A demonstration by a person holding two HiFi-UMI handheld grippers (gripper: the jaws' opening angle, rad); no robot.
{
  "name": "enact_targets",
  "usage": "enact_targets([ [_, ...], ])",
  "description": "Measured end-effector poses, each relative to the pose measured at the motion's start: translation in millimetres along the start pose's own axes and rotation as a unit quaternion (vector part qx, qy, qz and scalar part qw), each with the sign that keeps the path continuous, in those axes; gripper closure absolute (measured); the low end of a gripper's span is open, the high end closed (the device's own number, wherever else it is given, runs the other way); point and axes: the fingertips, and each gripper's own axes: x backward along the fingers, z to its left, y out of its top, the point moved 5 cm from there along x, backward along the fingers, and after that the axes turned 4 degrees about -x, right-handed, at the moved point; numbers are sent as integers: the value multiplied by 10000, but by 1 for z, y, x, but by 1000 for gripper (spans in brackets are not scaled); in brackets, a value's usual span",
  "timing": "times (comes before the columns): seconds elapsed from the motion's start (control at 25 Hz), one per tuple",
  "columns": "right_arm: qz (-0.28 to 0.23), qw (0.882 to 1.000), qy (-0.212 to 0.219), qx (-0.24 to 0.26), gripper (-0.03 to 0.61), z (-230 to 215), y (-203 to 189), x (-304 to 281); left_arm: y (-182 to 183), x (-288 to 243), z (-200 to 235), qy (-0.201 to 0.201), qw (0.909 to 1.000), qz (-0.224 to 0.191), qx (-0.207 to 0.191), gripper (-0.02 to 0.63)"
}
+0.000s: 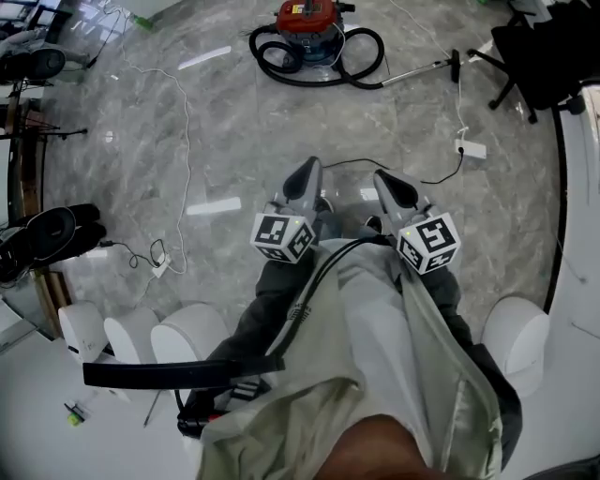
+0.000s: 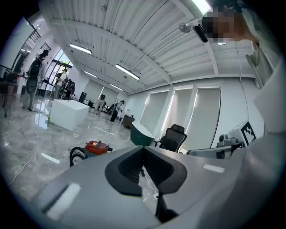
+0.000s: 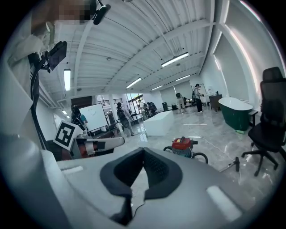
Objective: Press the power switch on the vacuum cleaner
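The red vacuum cleaner (image 1: pixel 305 21) stands far off on the marble floor, with its black hose (image 1: pixel 281 66) coiled around it and its metal wand (image 1: pixel 422 70) lying to the right. It also shows small in the left gripper view (image 2: pixel 96 146) and the right gripper view (image 3: pixel 182 144). My left gripper (image 1: pixel 309 169) and right gripper (image 1: pixel 382 178) are held side by side in front of my body, well short of the vacuum. Both point toward it. The left gripper (image 2: pixel 143 150) and the right gripper (image 3: pixel 143 150) each have their jaw tips touching and hold nothing.
A white power strip (image 1: pixel 471 148) with a black cable lies right of the grippers. A white cord (image 1: pixel 183 141) runs down the floor at left to an adapter (image 1: pixel 159 264). A black office chair (image 1: pixel 534 56) stands at top right, white rounded seats (image 1: pixel 192 333) at lower left. People stand far off.
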Motion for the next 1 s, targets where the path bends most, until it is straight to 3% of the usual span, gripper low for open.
enact_targets([
  [0.2,-19,9997,94,228,578,-1,-7,18,-14,12,-28,95,9998,-149,132,609],
  [0.52,33,9981,348,516,578,14,-8,22,-22,41,-27,602,9978,-219,192,609],
  [1.0,-114,9979,239,587,578,14,-10,48,-30,36,-46,401,9988,-140,242,609],
])
